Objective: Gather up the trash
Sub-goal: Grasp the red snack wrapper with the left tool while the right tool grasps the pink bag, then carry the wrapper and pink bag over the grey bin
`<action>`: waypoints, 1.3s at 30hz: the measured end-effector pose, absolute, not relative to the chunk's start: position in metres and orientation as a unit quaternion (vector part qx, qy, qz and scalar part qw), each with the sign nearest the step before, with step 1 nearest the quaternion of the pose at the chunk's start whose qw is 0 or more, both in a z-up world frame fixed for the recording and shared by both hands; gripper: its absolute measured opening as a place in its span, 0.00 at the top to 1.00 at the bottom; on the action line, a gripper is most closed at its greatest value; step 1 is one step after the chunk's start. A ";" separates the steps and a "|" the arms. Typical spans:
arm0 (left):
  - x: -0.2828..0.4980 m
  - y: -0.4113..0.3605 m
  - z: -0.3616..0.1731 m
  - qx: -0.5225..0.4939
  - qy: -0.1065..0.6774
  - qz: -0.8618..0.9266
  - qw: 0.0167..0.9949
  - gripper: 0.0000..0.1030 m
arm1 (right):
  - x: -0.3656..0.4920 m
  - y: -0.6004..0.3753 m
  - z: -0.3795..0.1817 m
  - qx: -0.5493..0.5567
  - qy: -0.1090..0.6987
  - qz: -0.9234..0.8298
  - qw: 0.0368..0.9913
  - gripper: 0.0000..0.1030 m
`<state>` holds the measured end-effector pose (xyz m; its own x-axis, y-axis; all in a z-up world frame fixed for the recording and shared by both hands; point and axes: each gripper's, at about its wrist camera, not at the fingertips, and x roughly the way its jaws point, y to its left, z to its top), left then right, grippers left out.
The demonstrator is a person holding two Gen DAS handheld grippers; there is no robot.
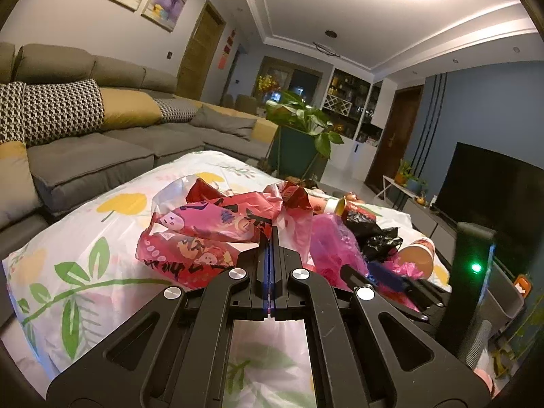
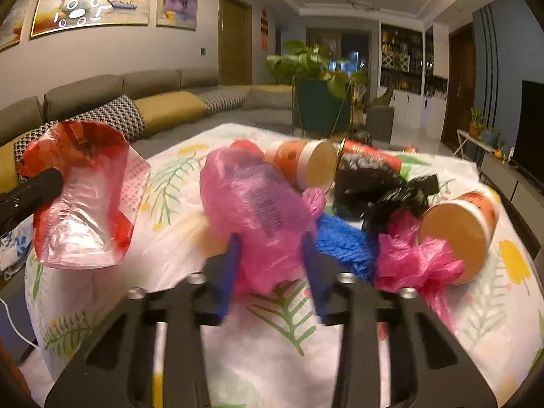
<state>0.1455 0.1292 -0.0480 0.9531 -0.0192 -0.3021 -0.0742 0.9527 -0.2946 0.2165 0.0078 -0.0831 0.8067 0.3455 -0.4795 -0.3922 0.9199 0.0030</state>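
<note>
A red printed plastic bag (image 1: 204,231) is pinched in my left gripper (image 1: 270,234), whose jaws are shut on its edge. In the right wrist view the same bag (image 2: 88,204) hangs lifted off the cloth from the left gripper (image 2: 51,180). My right gripper (image 2: 272,248) is open, its blue pads (image 2: 229,265) on either side of a pink plastic bag (image 2: 258,204) lying on the table. Beside it lie a black bag (image 2: 374,183), a blue knitted piece (image 2: 346,241), crumpled pink plastic (image 2: 414,265) and two tipped paper cups (image 2: 306,163) (image 2: 459,227).
The trash lies on a table under a floral cloth (image 2: 289,340). A grey sofa (image 1: 102,156) runs along the left. A potted plant (image 1: 302,125) stands past the far end of the table, and a dark TV (image 1: 493,183) on a low unit to the right.
</note>
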 end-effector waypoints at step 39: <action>0.137 0.021 -0.015 -0.077 0.147 -0.089 0.982 1.00 | 0.106 -0.169 -0.012 0.043 0.110 0.083 0.990 0.96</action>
